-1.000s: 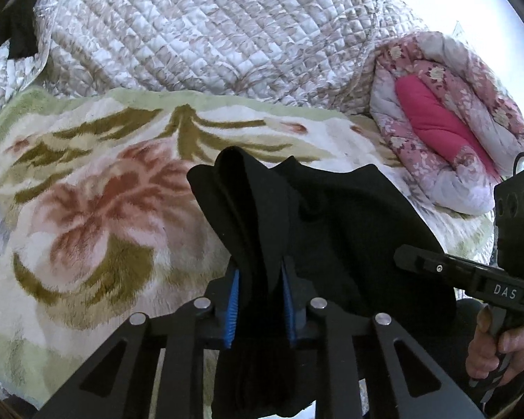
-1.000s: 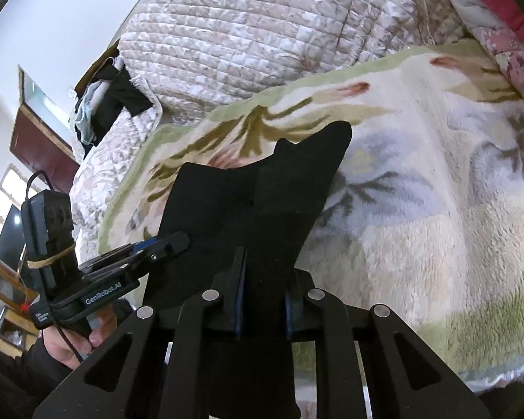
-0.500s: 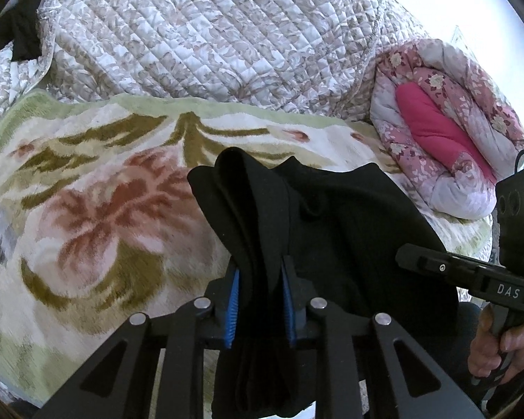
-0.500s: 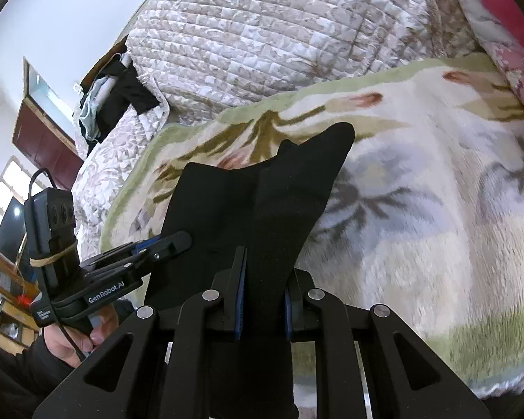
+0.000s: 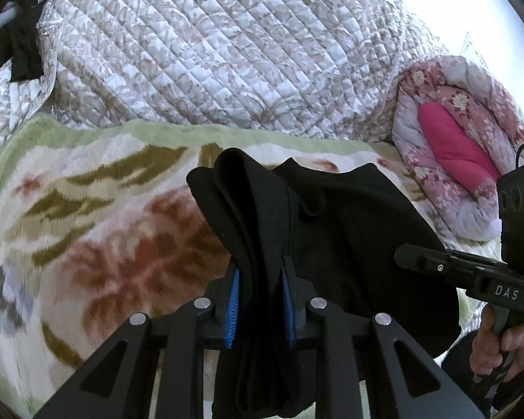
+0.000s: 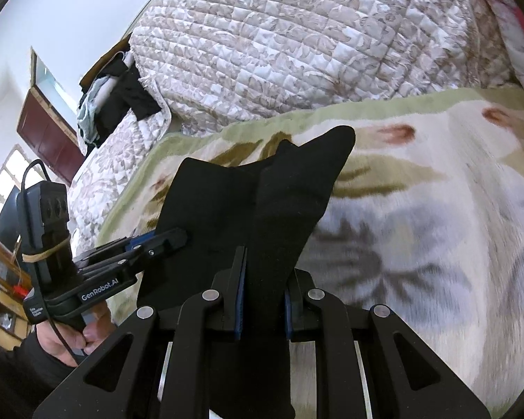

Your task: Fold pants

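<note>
Black pants [image 5: 335, 230] hang between both grippers above a flowered blanket [image 5: 97, 244]. My left gripper [image 5: 260, 279] is shut on a bunched fold of the pants, the cloth filling the gap between its blue pads. In the right wrist view the pants [image 6: 227, 209] spread to the left, and my right gripper [image 6: 263, 279] is shut on another edge of them. The right gripper's body [image 5: 471, 272] shows at the right of the left wrist view, held by a hand. The left gripper [image 6: 167, 241] is seen at the lower left of the right wrist view, pinching the cloth.
A quilted beige bedspread [image 5: 209, 52] is heaped behind the blanket. A rolled pink flowered quilt [image 5: 454, 146] lies at the right. Dark clothes [image 6: 122, 101] hang at the bed's far left, with a red-brown cabinet [image 6: 45, 129] and a window beyond.
Both grippers have moved forward over the blanket with the pants; the quilted bedspread and the pink quilt look nearer. The grips on the cloth are unchanged.
</note>
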### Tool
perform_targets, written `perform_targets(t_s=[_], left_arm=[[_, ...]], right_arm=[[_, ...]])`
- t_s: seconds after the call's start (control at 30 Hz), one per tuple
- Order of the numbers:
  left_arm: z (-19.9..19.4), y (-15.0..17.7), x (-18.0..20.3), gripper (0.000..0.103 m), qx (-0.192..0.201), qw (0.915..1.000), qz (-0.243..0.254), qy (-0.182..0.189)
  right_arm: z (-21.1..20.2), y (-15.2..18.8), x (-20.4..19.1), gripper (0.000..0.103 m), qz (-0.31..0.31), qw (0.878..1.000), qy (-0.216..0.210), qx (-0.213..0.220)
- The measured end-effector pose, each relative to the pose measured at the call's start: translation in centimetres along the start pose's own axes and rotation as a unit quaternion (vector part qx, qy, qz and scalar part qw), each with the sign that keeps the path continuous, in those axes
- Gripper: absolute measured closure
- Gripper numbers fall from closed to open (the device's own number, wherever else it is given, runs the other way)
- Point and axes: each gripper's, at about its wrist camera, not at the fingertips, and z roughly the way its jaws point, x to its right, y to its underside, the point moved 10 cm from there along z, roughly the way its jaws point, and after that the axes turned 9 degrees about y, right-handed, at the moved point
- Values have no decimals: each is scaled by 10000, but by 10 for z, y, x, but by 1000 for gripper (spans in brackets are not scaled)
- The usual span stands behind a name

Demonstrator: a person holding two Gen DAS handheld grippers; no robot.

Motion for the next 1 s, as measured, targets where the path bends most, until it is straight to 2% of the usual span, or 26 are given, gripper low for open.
perform_targets(t_s=[0.2, 0.33, 0.4, 0.43, 0.5, 0.6, 0.7, 0.8, 0.87, 0.93, 1.0], left_arm=[[20, -32, -24, 80, 53, 10000, -23, 4], [38, -46, -38, 79, 64, 9998, -119, 146], [54, -46, -46, 76, 1, 9996, -182, 232], [63, -42, -53, 75, -92, 9995, -242, 203], [78, -29, -69, 70, -332, 9984, -447, 2], [69, -21, -79, 67, -193, 9980, -608, 7], [52, -22, -83, 68, -39, 9981, -538, -294], [30, -28, -75, 70, 199, 9977, -581, -280], [16, -30, -55, 70, 358, 9984, -404, -168], [12, -27, -33, 70, 426, 9988, -221, -28], [18, -13, -21, 70, 322, 9994, -100, 14]], right_arm=[[27, -32, 7, 86, 29, 10000, -12, 83], [47, -46, 28, 86, 163, 9998, 75, 110], [65, -41, 47, 83, 286, 9991, 271, -155], [72, -34, 61, 80, 332, 9971, 593, -333], [67, -29, 74, 78, 257, 9950, 930, -247], [47, -31, 80, 76, 178, 9927, 1193, -7], [28, -32, 67, 76, -81, 9913, 1294, 219], [18, -22, 36, 76, -498, 9908, 1210, 357], [21, -10, 22, 76, -681, 9906, 1139, 332], [37, 8, 15, 76, -819, 9900, 1146, 95], [57, 25, 19, 76, -910, 9882, 1203, -258]])
